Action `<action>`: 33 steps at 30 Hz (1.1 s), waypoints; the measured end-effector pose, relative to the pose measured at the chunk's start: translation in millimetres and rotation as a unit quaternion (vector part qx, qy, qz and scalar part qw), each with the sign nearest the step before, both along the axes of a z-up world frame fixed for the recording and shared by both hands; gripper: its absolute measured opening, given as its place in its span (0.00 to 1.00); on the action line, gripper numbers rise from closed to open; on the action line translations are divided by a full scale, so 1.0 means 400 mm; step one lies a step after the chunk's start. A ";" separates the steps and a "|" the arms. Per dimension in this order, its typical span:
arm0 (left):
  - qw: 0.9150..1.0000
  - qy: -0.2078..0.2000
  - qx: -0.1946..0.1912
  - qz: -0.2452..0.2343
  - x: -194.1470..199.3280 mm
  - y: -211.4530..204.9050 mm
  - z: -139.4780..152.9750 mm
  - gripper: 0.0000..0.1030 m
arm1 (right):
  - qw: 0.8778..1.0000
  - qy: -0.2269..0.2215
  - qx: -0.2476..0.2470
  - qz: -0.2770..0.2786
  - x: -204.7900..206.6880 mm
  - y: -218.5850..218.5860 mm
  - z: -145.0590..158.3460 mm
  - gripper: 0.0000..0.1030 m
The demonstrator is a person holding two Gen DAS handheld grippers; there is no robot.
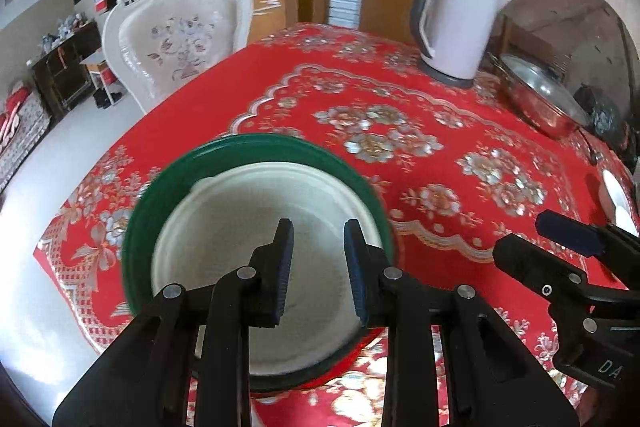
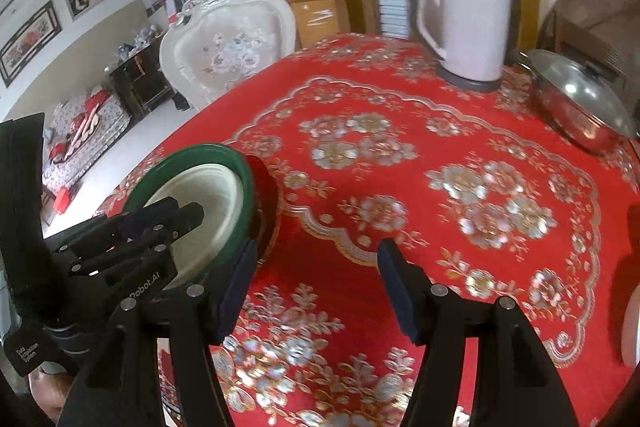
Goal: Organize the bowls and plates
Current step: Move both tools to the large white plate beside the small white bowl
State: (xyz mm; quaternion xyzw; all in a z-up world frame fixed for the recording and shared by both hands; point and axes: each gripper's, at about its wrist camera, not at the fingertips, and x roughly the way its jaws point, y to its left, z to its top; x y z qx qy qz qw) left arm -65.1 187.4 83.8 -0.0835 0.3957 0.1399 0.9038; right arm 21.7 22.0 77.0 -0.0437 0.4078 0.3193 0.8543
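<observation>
Here's the surface point(image 1: 460, 131), draped in a glossy red cloth printed with silver and gold flowers inside a scalloped border, and it fills most of both views. Behind it stands an ornate white chair point(image 1: 176, 39) with a carved top and flowered upholstery; beyond that a staircase with metal rails, framed pictures on a pale wall, and wooden cabinets. At the far side sits a smooth white electric kettle point(image 1: 456, 23) on a grey base, and just beside it a shiny steel pan under a glass lid point(image 1: 540, 99). Now the fingers: the left gripper point(image 1: 318, 267) has its ribbed black pads drawn narrow, and between them is the near rim of a white bowl point(image 1: 240, 227), though the blur makes it hard to see whether the pads actually press on it. That bowl is round, matte and shallow, nested inside a green plate point(image 1: 256, 147) with a glossy dark-green rim, and the pair is at the near left corner of the cloth; from the right wrist the plate looks tilted, its right edge lifted clear of the cloth. The right gripper point(image 2: 316, 291) hangs over bare patterned cloth, fingers spread moderately wide with nothing between them. A sliver of another white dish point(image 1: 618, 199) peeks in at the right edge.
</observation>
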 end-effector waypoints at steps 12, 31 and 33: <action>0.996 0.013 -0.003 -0.085 0.075 -0.202 0.003 0.25 | 0.997 0.011 0.015 -0.078 0.021 -0.220 -0.011 0.61; 0.959 0.055 -0.040 -0.276 0.247 -0.757 0.016 0.25 | 0.946 0.003 0.031 -0.324 -0.001 -0.857 0.008 0.70; 0.955 0.063 -0.044 -0.285 0.268 -0.810 0.012 0.25 | 0.938 0.006 0.032 -0.345 -0.003 -0.911 0.004 0.70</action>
